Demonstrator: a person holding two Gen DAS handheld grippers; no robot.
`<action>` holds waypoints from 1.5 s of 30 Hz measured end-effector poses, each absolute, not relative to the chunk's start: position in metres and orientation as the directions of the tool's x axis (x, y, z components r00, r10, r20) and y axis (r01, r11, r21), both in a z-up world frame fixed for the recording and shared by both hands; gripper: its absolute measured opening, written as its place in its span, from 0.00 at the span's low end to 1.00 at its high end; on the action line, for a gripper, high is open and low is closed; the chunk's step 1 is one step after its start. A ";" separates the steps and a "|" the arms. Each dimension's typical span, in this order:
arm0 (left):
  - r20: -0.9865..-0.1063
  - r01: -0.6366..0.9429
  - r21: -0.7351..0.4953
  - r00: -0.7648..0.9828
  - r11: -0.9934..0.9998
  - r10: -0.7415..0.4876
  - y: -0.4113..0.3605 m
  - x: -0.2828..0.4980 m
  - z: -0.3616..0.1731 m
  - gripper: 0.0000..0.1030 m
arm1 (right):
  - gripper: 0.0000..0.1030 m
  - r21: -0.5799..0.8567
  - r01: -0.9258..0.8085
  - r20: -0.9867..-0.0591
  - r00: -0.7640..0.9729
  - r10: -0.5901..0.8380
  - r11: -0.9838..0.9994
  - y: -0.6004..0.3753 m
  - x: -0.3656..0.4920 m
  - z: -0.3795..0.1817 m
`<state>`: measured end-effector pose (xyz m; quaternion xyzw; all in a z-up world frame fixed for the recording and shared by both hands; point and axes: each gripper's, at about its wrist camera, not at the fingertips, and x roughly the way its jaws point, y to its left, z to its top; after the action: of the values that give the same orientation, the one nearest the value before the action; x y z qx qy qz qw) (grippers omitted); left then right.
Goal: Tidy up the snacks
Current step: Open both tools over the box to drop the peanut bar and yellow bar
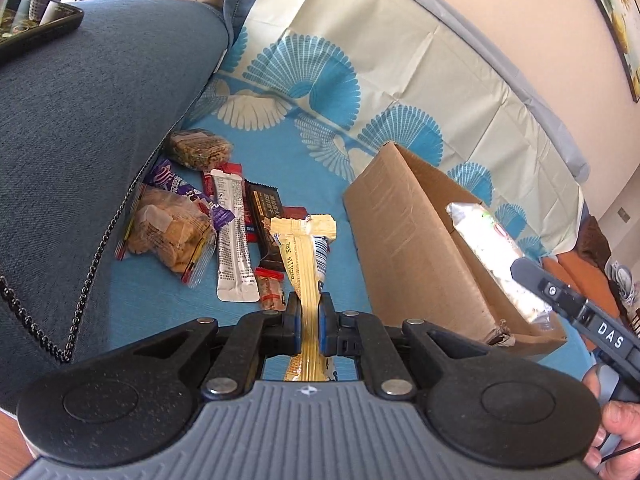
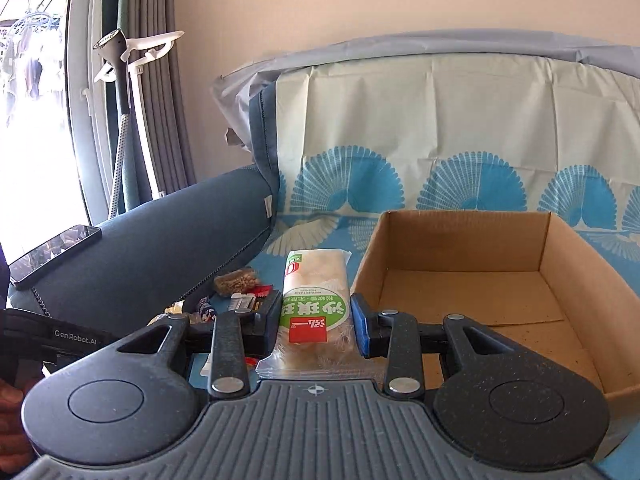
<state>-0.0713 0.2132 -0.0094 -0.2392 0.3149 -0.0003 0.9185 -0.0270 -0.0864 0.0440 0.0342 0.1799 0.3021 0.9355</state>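
Left gripper point(image 1: 309, 316) clamped on yellow wafer pack point(image 1: 306, 264), right gripper point(image 2: 316, 320) clamped on green-label cake pack point(image 2: 316, 300), both lifted beside empty cardboard box point(image 2: 568, 264), presumably for boxing.

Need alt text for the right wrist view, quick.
The right claw grips a clear-wrapped snack with a green label, held beside an empty cardboard box on a blue fan-patterned cover. More snacks lie left by a blue cushion.
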 end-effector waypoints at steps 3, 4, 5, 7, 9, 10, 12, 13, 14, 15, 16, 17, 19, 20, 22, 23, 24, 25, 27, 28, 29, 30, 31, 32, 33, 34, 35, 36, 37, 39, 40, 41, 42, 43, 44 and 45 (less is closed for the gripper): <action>-0.585 -0.147 -0.407 0.800 0.901 -0.133 0.209 -0.069 -0.008 0.08 | 0.37 0.193 -0.555 -0.305 0.750 0.587 0.809 -0.087 -0.022 0.043; -0.586 -0.147 -0.396 0.800 0.906 -0.127 0.208 -0.068 -0.007 0.08 | 0.37 0.202 -0.551 -0.306 0.750 0.586 0.810 -0.087 -0.020 0.042; -0.587 -0.147 -0.386 0.800 0.911 -0.120 0.206 -0.067 -0.006 0.08 | 0.37 0.214 -0.545 -0.307 0.750 0.585 0.811 -0.089 -0.017 0.041; -0.591 -0.151 -0.384 0.799 0.911 -0.116 0.203 -0.065 -0.003 0.08 | 0.37 0.247 -0.530 -0.301 0.754 0.584 0.811 -0.094 -0.013 0.040; -0.594 -0.165 -0.392 0.797 0.905 -0.113 0.200 -0.063 -0.002 0.08 | 0.37 0.279 -0.503 -0.289 0.768 0.571 0.818 -0.101 -0.008 0.040; -0.592 -0.172 -0.407 0.798 0.897 -0.115 0.199 -0.062 -0.001 0.08 | 0.37 0.291 -0.486 -0.281 0.780 0.559 0.824 -0.105 -0.007 0.040; -0.584 -0.186 -0.447 0.801 0.875 -0.128 0.195 -0.057 0.001 0.08 | 0.37 0.306 -0.446 -0.265 0.809 0.525 0.841 -0.113 -0.004 0.041; -0.581 -0.191 -0.467 0.803 0.863 -0.136 0.193 -0.054 0.003 0.08 | 0.37 0.310 -0.418 -0.253 0.830 0.498 0.854 -0.117 -0.003 0.041; -0.577 -0.194 -0.482 0.804 0.855 -0.143 0.190 -0.050 0.005 0.08 | 0.37 0.312 -0.382 -0.241 0.854 0.461 0.870 -0.121 -0.002 0.042; -0.574 -0.193 -0.487 0.805 0.852 -0.146 0.185 -0.045 0.009 0.08 | 0.37 0.313 -0.340 -0.226 0.880 0.417 0.887 -0.126 -0.002 0.043; -0.572 -0.185 -0.479 0.808 0.858 -0.145 0.177 -0.039 0.014 0.08 | 0.37 0.316 -0.299 -0.208 0.904 0.373 0.900 -0.132 -0.001 0.044; -0.566 -0.171 -0.468 0.811 0.867 -0.146 0.168 -0.032 0.019 0.08 | 0.37 0.324 -0.260 -0.195 0.922 0.334 0.909 -0.138 0.000 0.045; -0.544 -0.131 -0.460 0.823 0.878 -0.163 0.151 -0.020 0.031 0.08 | 0.37 0.353 -0.195 -0.187 0.944 0.273 0.915 -0.149 0.003 0.044; -0.532 -0.111 -0.460 0.829 0.881 -0.173 0.142 -0.014 0.037 0.08 | 0.37 0.371 -0.165 -0.188 0.950 0.248 0.914 -0.156 0.004 0.041; -0.509 -0.074 -0.466 0.838 0.882 -0.198 0.125 0.000 0.047 0.08 | 0.37 0.403 -0.127 -0.198 0.955 0.221 0.907 -0.164 0.008 0.037; -0.497 -0.057 -0.471 0.841 0.880 -0.212 0.118 0.007 0.052 0.08 | 0.37 0.418 -0.118 -0.206 0.954 0.220 0.901 -0.167 0.009 0.035; -0.486 -0.037 -0.474 0.844 0.880 -0.226 0.109 0.014 0.056 0.08 | 0.37 0.430 -0.109 -0.213 0.952 0.218 0.896 -0.169 0.011 0.033; -0.477 -0.020 -0.475 0.846 0.880 -0.238 0.101 0.021 0.060 0.08 | 0.37 0.437 -0.100 -0.217 0.953 0.213 0.894 -0.171 0.012 0.032; -0.464 0.012 -0.480 0.845 0.877 -0.265 0.084 0.036 0.067 0.08 | 0.37 0.446 -0.095 -0.220 0.952 0.212 0.890 -0.172 0.013 0.031; -0.460 0.025 -0.480 0.844 0.877 -0.276 0.076 0.043 0.070 0.08 | 0.37 0.449 -0.094 -0.221 0.952 0.212 0.889 -0.172 0.013 0.031; -0.457 0.036 -0.479 0.843 0.877 -0.284 0.069 0.049 0.073 0.08 | 0.37 0.450 -0.093 -0.222 0.952 0.212 0.888 -0.173 0.013 0.030; -0.449 0.053 -0.480 0.842 0.875 -0.298 0.060 0.056 0.078 0.08 | 0.37 0.452 -0.093 -0.223 0.951 0.213 0.887 -0.173 0.014 0.031; -0.440 0.073 -0.483 0.841 0.872 -0.314 0.053 0.060 0.082 0.08 | 0.37 0.453 -0.093 -0.224 0.951 0.215 0.887 -0.173 0.014 0.031; -0.433 0.093 -0.483 0.839 0.871 -0.330 0.046 0.065 0.087 0.13 | 0.39 0.458 -0.102 -0.228 0.947 0.227 0.883 -0.173 0.016 0.031; -0.433 0.109 -0.476 0.834 0.872 -0.341 0.039 0.068 0.091 0.33 | 0.40 0.460 -0.105 -0.236 0.943 0.235 0.882 -0.173 0.017 0.031; -0.434 0.118 -0.466 0.833 0.877 -0.343 0.033 0.070 0.093 0.47 | 0.50 0.458 -0.096 -0.243 0.943 0.228 0.884 -0.173 0.018 0.032; -0.426 0.124 -0.452 0.840 0.883 -0.335 0.029 0.068 0.095 0.65 | 0.57 0.454 -0.083 -0.242 0.946 0.213 0.887 -0.173 0.017 0.032; -0.411 0.127 -0.435 0.853 0.892 -0.322 0.027 0.064 0.096 0.68 | 0.67 0.453 -0.080 -0.236 0.950 0.206 0.888 -0.174 0.015 0.033; -0.395 0.136 -0.416 0.864 0.899 -0.313 0.027 0.058 0.097 0.68 | 0.68 0.453 -0.082 -0.232 0.951 0.206 0.888 -0.174 0.014 0.033; -0.375 0.132 -0.389 0.881 0.912 -0.288 0.030 0.044 0.094 0.69 | 0.69 0.450 -0.087 -0.233 0.949 0.211 0.889 -0.174 0.013 0.033; -0.360 0.116 -0.378 0.896 0.919 -0.261 0.035 0.034 0.092 0.69 | 0.69 0.446 -0.090 -0.234 0.948 0.214 0.890 -0.173 0.013 0.033; -0.343 0.102 -0.366 0.909 0.925 -0.236 0.040 0.025 0.088 0.69 | 0.69 0.441 -0.094 -0.235 0.948 0.216 0.892 -0.172 0.012 0.033; -0.330 0.086 -0.352 0.920 0.932 -0.210 0.047 0.015 0.085 0.69 | 0.69 0.434 -0.099 -0.236 0.947 0.219 0.895 -0.170 0.012 0.034; -0.326 0.063 -0.339 0.928 0.939 -0.180 0.054 0.006 0.081 0.69 | 0.69 0.428 -0.104 -0.237 0.946 0.222 0.898 -0.169 0.011 0.034; -0.328 0.041 -0.328 0.932 0.944 -0.155 0.061 -0.002 0.077 0.69 | 0.69 0.421 -0.110 -0.238 0.944 0.227 0.901 -0.167 0.011 0.035; -0.336 0.023 -0.316 0.932 0.948 -0.135 0.069 -0.011 0.072 0.69 | 0.69 0.412 -0.117 -0.239 0.943 0.232 0.903 -0.165 0.010 0.035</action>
<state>-0.0113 0.0685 0.0724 -0.1553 0.1795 -0.0408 0.9706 0.0104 -0.1649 0.0352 0.2003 0.1424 0.0904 0.9651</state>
